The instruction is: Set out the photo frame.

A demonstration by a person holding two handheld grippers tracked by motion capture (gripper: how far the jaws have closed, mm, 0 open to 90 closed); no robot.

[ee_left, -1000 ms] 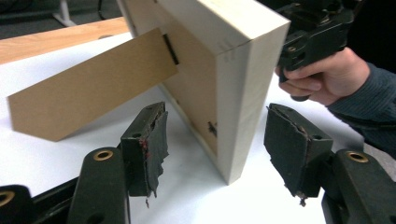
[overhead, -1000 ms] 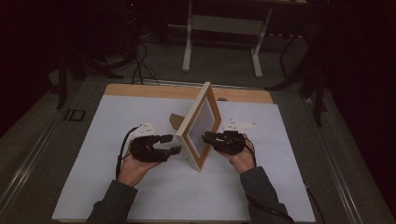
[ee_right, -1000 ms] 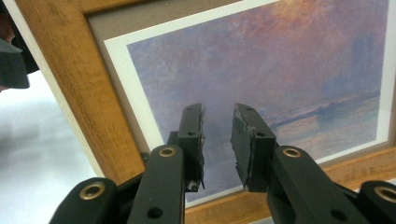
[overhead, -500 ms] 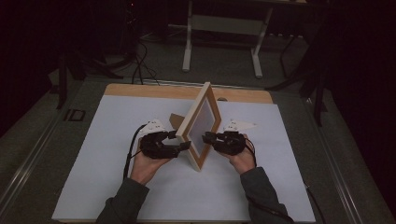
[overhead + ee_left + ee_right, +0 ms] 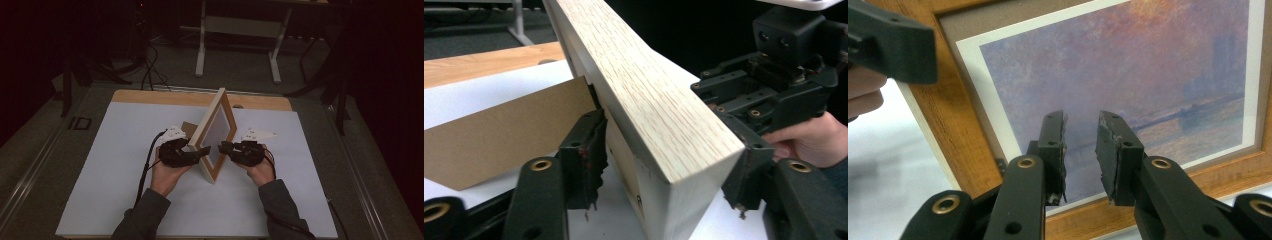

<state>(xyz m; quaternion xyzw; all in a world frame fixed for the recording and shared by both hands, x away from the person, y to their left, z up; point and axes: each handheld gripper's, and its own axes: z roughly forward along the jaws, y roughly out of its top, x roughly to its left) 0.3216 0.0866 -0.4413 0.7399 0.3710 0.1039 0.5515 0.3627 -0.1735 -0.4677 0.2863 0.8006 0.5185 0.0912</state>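
Oak-toned picture frame (image 5: 215, 135) stands on edge, tilted, on the white table cover (image 5: 100, 170), its brown cardboard easel leg (image 5: 499, 135) splayed behind. Left gripper (image 5: 664, 165) straddles the frame's near edge; its jaws have just been closing, yet a gap shows beside the left pad, so the grip looks incomplete. Right gripper (image 5: 1080, 145) faces the print, jaws parted and grasping nothing. Judged progress: frame raised and steadied; final placement remains.
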